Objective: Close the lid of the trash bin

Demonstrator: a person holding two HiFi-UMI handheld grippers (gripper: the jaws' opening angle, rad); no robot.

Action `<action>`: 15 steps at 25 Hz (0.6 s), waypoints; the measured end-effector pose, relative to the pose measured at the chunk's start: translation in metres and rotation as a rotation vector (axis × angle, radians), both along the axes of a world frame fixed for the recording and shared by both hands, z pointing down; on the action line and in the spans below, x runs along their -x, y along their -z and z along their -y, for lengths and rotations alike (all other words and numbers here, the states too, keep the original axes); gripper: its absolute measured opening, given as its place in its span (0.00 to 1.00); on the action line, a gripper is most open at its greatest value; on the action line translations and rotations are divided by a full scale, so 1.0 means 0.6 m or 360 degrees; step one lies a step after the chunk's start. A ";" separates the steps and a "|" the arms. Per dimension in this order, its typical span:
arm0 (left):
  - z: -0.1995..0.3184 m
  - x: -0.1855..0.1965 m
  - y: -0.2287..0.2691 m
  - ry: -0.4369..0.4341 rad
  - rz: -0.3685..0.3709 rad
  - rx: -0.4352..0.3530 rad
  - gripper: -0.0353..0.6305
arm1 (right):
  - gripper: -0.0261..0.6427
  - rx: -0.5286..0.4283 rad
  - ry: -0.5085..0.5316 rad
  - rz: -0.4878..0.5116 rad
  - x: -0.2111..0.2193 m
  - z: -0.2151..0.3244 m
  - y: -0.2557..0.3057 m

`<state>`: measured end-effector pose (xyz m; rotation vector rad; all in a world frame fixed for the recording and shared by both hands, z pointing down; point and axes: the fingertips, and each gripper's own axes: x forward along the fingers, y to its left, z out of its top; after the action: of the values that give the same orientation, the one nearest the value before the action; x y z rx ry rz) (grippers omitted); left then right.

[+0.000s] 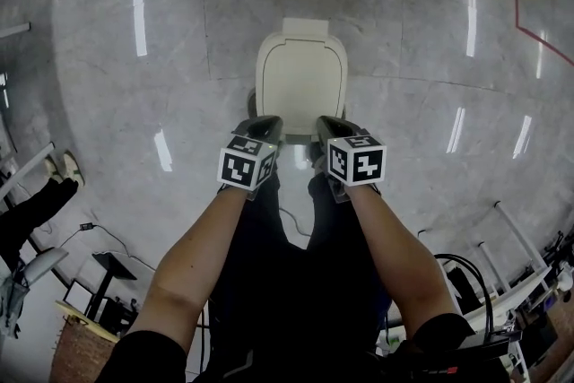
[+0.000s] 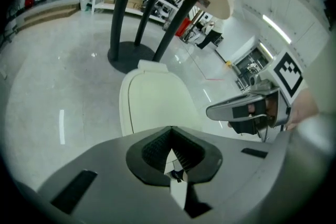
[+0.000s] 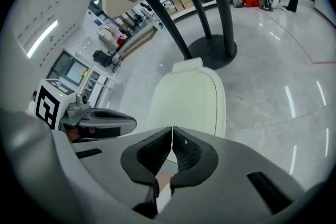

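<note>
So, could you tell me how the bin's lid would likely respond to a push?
The lid looks like smooth moulded plastic, so probably stiff, light and a bit slippery under the jaws. It lies flat on the bin, so a downward press likely moves it little. The floor is glossy; a sideways shove might slide the whole bin.

I see bright, even indoor light; ceiling strips glare as white streaks on the glossy floor. Fisheye bends and darkens edges.

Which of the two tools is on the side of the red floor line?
The right tool: the red line runs off to its right; the left tool is farther from it.
</note>
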<state>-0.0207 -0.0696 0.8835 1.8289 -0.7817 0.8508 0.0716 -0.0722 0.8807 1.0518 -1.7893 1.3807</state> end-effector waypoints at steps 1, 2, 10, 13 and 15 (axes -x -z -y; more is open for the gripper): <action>0.009 0.004 0.029 -0.0005 -0.0005 -0.0064 0.05 | 0.06 -0.0043 0.0005 0.0013 0.002 0.011 0.029; 0.020 0.008 0.061 -0.0007 -0.0010 -0.0130 0.05 | 0.06 -0.0094 0.0013 0.0030 0.005 0.025 0.061; 0.143 0.018 0.382 0.0162 -0.0282 -0.0571 0.05 | 0.06 -0.0590 0.0073 0.0189 0.016 0.147 0.376; 0.166 0.007 0.523 0.0181 -0.0472 -0.0699 0.05 | 0.06 -0.0741 0.0032 0.0250 0.006 0.166 0.506; 0.210 0.000 0.610 0.0173 -0.0559 -0.0859 0.05 | 0.06 -0.0905 0.0026 0.0273 -0.004 0.211 0.588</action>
<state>-0.0209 -0.1956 0.5172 2.2974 -0.9274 0.2377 0.0739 -0.1988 0.5280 1.2192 -2.3924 0.9896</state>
